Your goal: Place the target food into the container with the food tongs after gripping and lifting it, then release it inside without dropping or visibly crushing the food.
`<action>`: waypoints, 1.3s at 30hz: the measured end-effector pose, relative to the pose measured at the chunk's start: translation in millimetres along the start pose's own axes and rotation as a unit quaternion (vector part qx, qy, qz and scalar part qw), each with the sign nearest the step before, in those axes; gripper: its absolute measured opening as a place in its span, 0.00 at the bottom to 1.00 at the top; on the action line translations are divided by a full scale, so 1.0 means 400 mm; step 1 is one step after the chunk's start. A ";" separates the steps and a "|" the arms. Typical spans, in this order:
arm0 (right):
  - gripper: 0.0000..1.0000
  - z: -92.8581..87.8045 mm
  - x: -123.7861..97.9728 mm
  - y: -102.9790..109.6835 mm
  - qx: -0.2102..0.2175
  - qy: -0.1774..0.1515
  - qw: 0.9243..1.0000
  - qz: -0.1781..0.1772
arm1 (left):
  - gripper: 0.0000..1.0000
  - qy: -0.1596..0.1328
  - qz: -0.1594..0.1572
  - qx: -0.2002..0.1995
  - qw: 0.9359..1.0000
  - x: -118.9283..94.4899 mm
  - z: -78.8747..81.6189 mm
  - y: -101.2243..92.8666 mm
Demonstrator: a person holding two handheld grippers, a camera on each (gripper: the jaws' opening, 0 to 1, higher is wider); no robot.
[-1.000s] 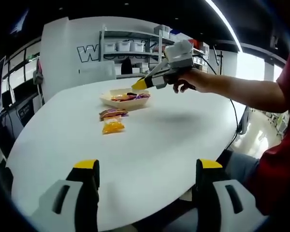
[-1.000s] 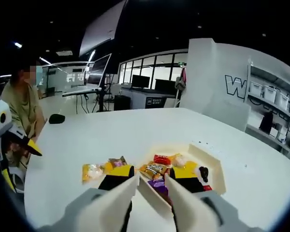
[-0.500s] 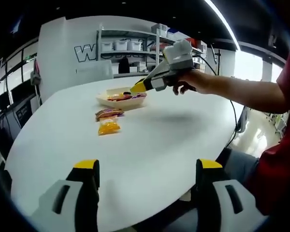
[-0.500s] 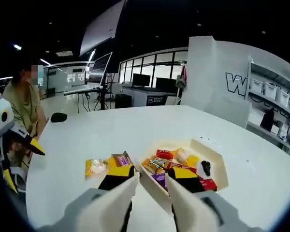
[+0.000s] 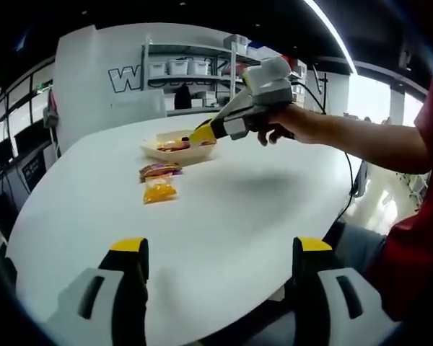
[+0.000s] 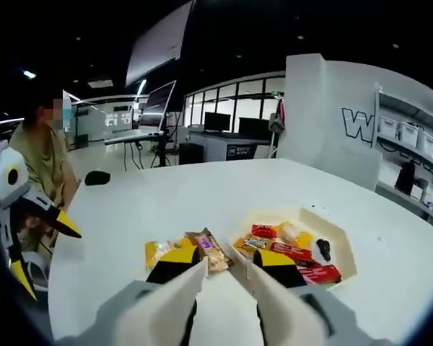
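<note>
**Two packets outside the tray, nothing gripped**

Two snack packets lie on the white table (image 6: 202,187) just beside the near edge of the shallow cream tray (image 6: 344,249): a yellow packet (image 6: 157,251) farther from the tray and a brown-and-purple packet (image 6: 209,249) between it and the tray's rim. Either could be the target food; I cannot tell which. The tray itself holds several wrapped snacks: a long red bar (image 6: 292,252), another red wrapper (image 6: 319,274) at its near corner, a pale round piece (image 6: 289,231) towards the far side, and a small dark item (image 6: 322,249) by the right wall.

The right gripper (image 6: 227,268) hangs above the tray's near rim, its jaws a narrow gap apart with nothing between them. In the left gripper view the same tool hovers over the tray with a hand (image 5: 292,122) around it. The left gripper (image 5: 215,252) waits well away from the tray, over the near table edge, jaws spread wide and empty.

The main risk is the grasp: thin, slippery wrappers lying flat may slide away or be pinched at one corner, then slip out during the lift. Squeezing harder to compensate would likely crush the contents. The tray's low rim sits directly in the path, so a low carry could snag the packet or nudge the tray.
</note>
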State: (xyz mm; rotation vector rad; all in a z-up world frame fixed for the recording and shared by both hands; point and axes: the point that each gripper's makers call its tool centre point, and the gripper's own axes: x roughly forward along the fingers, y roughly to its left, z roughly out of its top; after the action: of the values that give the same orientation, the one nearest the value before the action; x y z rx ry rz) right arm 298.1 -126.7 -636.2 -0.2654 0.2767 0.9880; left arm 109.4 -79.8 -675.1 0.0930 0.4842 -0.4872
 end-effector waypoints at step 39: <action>0.26 -0.010 0.111 0.269 -0.053 0.001 0.992 0.115 | 0.78 -0.002 0.008 -0.003 1.000 -0.020 -0.008 0.008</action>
State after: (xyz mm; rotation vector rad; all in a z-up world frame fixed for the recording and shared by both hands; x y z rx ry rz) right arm 230.0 -37.0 -665.4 -0.3357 0.2617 1.2331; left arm 103.4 -72.7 -674.3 0.0895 0.4804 -0.4694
